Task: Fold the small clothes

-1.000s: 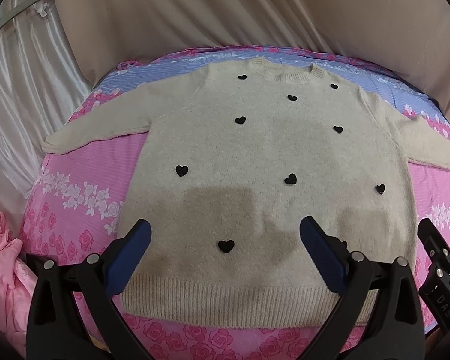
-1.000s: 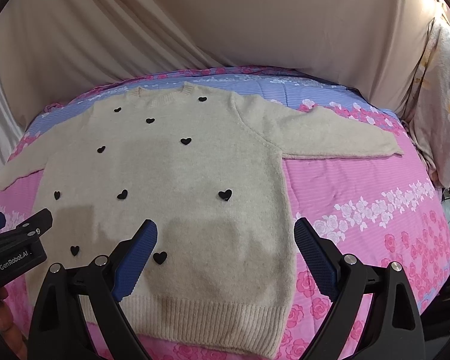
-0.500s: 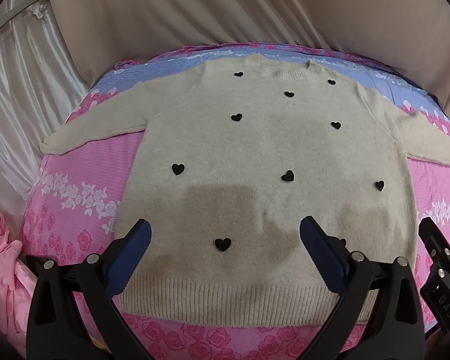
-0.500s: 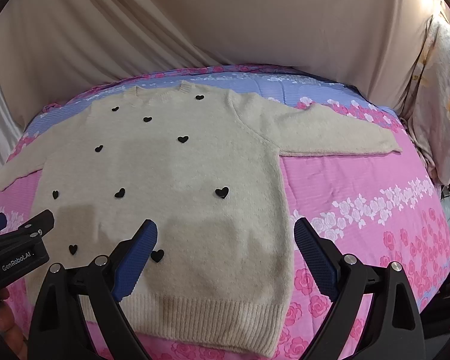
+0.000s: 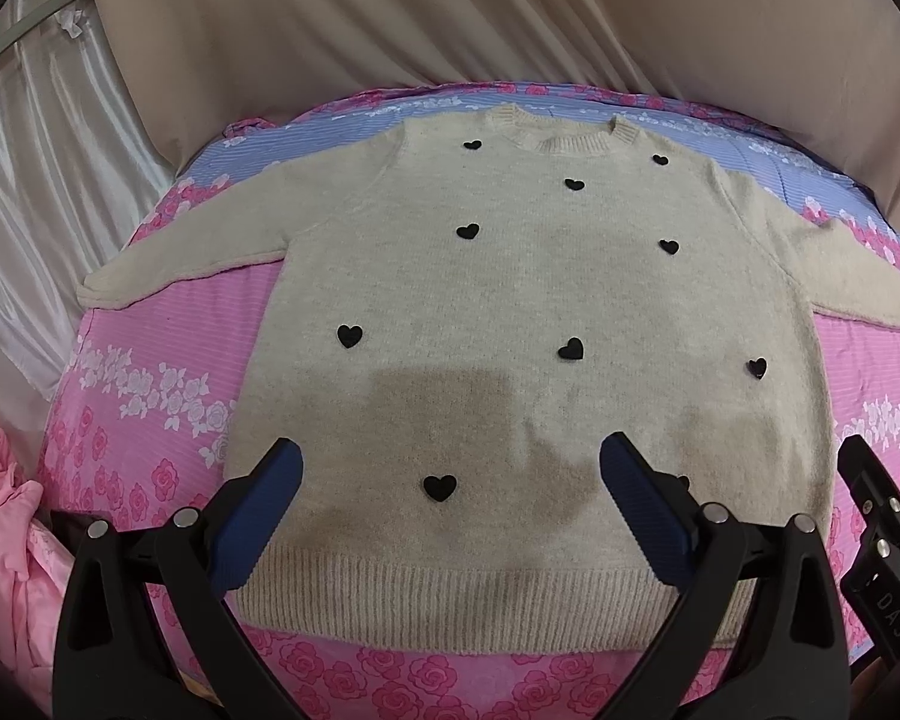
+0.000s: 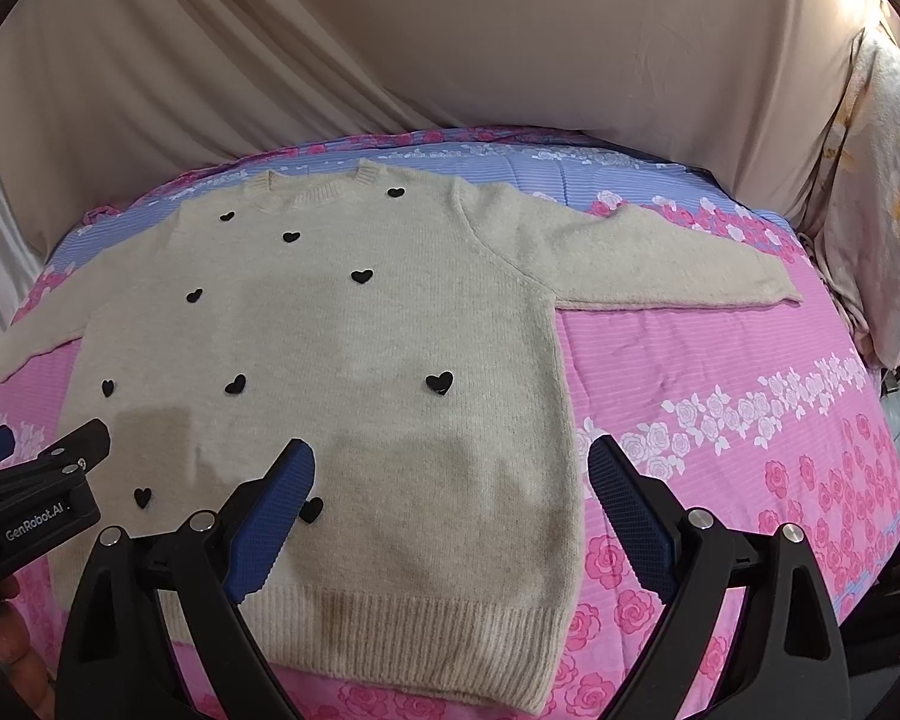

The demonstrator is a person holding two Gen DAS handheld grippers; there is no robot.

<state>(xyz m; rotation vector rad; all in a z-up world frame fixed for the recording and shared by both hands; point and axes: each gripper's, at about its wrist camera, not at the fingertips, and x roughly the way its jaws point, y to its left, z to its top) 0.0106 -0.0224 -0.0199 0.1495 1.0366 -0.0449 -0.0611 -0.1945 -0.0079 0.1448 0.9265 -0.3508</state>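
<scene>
A cream sweater (image 5: 528,312) with small black hearts was laid flat, front up, on the pink-and-blue floral bedsheet (image 6: 720,396), its collar at the far side and its ribbed hem (image 5: 480,606) at the near edge. Both sleeves were spread outward — the left sleeve (image 5: 198,252) toward the left edge, the right sleeve (image 6: 648,264) toward the right. No fold was to be seen; the task was judged to be at its very start, with sleeves and body all left to be folded. The left hand-held gripper (image 5: 450,510) was held above the hem with its jaws wide apart and nothing between them; the right hand-held gripper (image 6: 450,510) was likewise spread and empty, above the near right corner. On the side of the left tool "GenRobot.AI" could be read — on the right one, only "DAS". A pink garment (image 5: 6,546) lay bunched at the near left.
</scene>
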